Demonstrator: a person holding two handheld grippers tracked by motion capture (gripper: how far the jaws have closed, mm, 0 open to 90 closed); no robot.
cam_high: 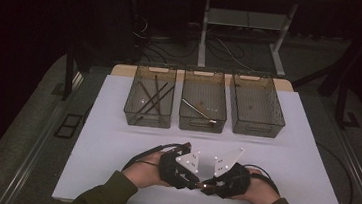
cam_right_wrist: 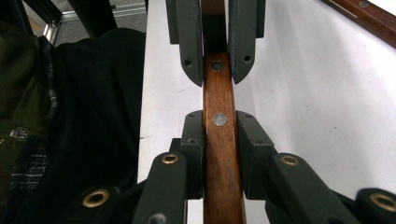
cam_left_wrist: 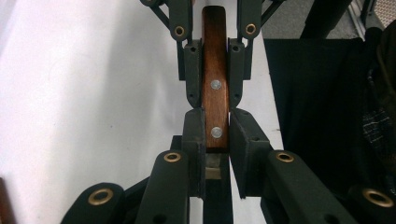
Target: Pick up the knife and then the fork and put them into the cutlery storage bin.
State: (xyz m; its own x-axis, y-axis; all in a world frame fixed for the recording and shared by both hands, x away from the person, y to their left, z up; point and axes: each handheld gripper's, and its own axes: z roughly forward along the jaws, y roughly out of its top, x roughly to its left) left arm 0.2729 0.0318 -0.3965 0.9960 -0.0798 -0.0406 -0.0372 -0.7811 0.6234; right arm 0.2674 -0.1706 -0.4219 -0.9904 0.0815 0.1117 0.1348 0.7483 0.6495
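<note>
A brown wooden handle (cam_left_wrist: 215,60) with metal rivets lies level between the two grippers, just above the white table (cam_high: 114,151) near its front edge. My left gripper (cam_left_wrist: 216,116) is shut on one end of it, pads against both sides. My right gripper (cam_right_wrist: 219,119) faces it from the opposite side and is shut on the same handle (cam_right_wrist: 222,163), its jaw tips almost meeting the left gripper's. In the high view the left gripper (cam_high: 192,182) and right gripper (cam_high: 208,186) meet tip to tip, each held in a hand.
Three clear bins stand in a row at the back: the left bin (cam_high: 129,108) holds several dark sticks, the middle bin (cam_high: 183,120) a metal utensil, and the right bin (cam_high: 279,119) looks nearly bare. Another wooden-handled piece (cam_right_wrist: 369,18) lies on the table. The table's front edge is close behind the hands.
</note>
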